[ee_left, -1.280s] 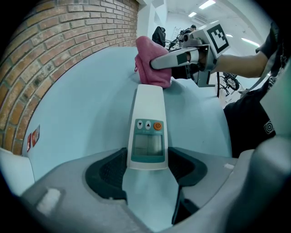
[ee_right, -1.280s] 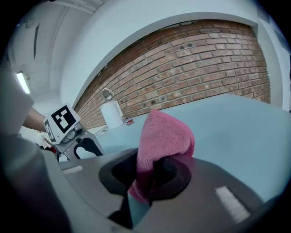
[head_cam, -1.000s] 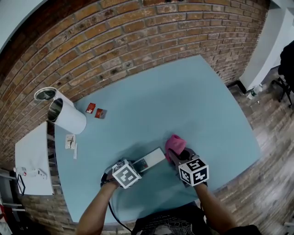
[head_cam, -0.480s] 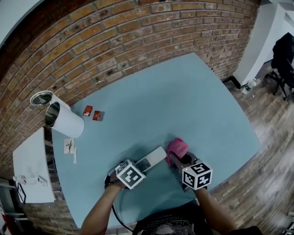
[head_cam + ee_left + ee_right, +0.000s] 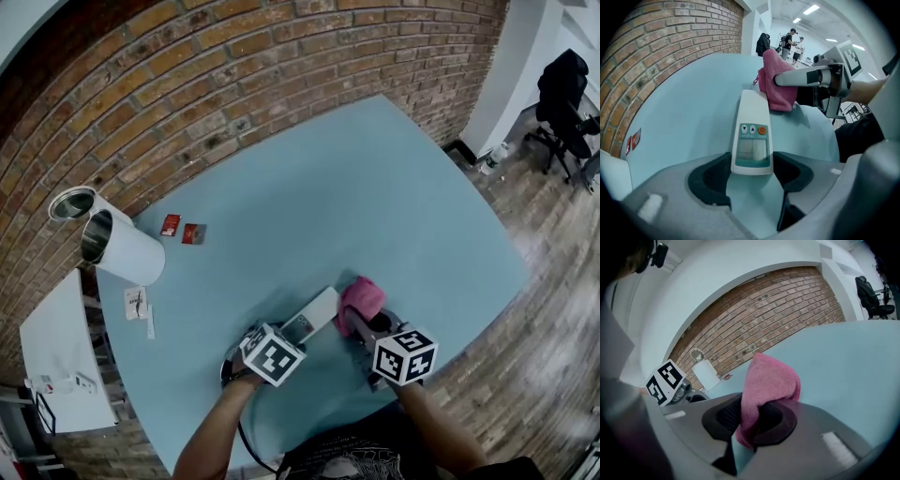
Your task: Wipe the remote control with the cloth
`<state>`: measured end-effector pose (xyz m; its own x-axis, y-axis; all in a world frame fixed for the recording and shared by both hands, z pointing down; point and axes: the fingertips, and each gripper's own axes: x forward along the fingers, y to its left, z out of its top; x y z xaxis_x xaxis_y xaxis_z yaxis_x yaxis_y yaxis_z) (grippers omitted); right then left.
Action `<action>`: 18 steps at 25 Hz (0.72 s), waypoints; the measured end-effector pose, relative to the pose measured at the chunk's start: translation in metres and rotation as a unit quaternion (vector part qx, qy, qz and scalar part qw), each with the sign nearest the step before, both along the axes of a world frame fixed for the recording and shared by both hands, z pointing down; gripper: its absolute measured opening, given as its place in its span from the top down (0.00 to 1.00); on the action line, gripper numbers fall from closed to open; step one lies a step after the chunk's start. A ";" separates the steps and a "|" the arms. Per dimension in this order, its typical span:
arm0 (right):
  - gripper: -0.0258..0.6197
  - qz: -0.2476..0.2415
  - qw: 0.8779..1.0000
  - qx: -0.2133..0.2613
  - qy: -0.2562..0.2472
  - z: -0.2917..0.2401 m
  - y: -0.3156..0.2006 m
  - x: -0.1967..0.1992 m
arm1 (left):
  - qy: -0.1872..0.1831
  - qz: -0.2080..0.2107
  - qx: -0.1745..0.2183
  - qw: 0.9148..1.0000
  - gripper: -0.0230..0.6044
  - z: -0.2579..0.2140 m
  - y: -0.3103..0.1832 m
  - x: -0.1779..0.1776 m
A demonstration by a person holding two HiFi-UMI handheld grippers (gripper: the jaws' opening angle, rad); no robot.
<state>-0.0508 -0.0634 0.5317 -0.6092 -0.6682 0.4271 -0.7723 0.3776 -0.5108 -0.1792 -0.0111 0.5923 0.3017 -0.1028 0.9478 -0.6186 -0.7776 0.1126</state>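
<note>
Two white canisters point(image 5: 127, 251) on table point(image 5: 375, 187), cloth point(image 5: 768, 380) in right tool point(image 5: 750, 420)

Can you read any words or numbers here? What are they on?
No words or numbers can be read anywhere.
On the remote control: a down arrow, an up arrow and an orange power sign; small print too blurred.
On the red cards: too small to read.
On the marker cubes: only black-and-white patterns.

Two arrow signs point(image 5: 748, 128) and a power symbol point(image 5: 761, 131) are shown on the remote control point(image 5: 751, 108); no words can be read.
</note>
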 end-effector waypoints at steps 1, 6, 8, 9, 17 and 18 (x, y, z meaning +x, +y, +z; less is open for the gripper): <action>0.86 0.004 1.000 -0.001 -0.001 0.000 0.002 -0.002 | 0.003 0.000 0.003 1.000 0.51 0.000 0.000 0.000; 0.86 0.003 1.000 -0.002 -0.002 -0.001 0.017 -0.016 | 0.010 -0.004 0.011 1.000 0.51 -0.001 -0.001 0.000; 0.86 0.003 1.000 -0.003 -0.006 0.000 0.024 -0.022 | 0.012 -0.003 0.013 1.000 0.51 -0.001 -0.001 0.000; 0.86 0.003 1.000 -0.004 -0.009 -0.001 0.026 -0.025 | 0.014 -0.003 0.014 1.000 0.51 -0.001 -0.001 0.000; 0.86 -0.006 1.000 -0.001 -0.027 -0.006 0.042 -0.054 | 0.017 -0.002 0.018 1.000 0.51 -0.002 -0.001 0.001; 0.86 -0.009 1.000 0.000 -0.029 -0.006 0.043 -0.058 | 0.018 -0.002 0.019 1.000 0.51 -0.002 -0.002 0.001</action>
<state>-0.1086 -0.0204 0.5259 -0.6441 -0.6573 0.3912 -0.7350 0.3903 -0.5545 -0.1779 -0.0128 0.5907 0.3358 -0.1397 0.9315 -0.6180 -0.7790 0.1059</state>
